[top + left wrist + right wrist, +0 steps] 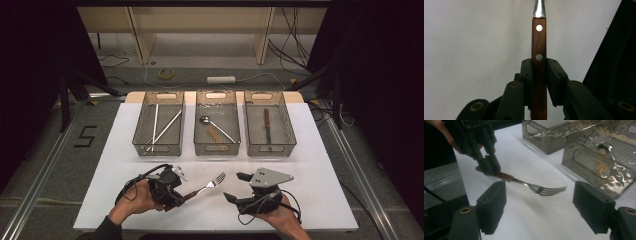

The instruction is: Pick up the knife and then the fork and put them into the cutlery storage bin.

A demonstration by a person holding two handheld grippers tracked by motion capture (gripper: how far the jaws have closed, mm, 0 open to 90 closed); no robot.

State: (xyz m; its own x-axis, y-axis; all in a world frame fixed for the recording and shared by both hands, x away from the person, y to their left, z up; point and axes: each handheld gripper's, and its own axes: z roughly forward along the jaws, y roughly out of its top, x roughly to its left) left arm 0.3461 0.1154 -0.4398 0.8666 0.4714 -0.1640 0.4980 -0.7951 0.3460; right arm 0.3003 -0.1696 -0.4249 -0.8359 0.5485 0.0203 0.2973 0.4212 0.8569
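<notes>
A fork [207, 186] with a brown wooden handle is held above the white tabletop, tines toward the right. My left gripper [176, 199] is shut on its handle. In the left gripper view the riveted handle [539, 45] runs straight up between the two black pads [527, 72]. My right gripper [236, 186] stands open just right of the tines with nothing between its jaws. From the right gripper view [543, 205] the fork [541, 188] lies a little ahead, with the left gripper [490, 166] clamped on its handle end.
Three smoky plastic bins stand in a row at the back. The left bin [158, 148] holds pale sticks [165, 127], the middle bin [216, 148] a spoon [212, 125], and the right bin [270, 150] a wooden-handled knife [267, 125]. The white tabletop [320, 195] ends close behind both hands.
</notes>
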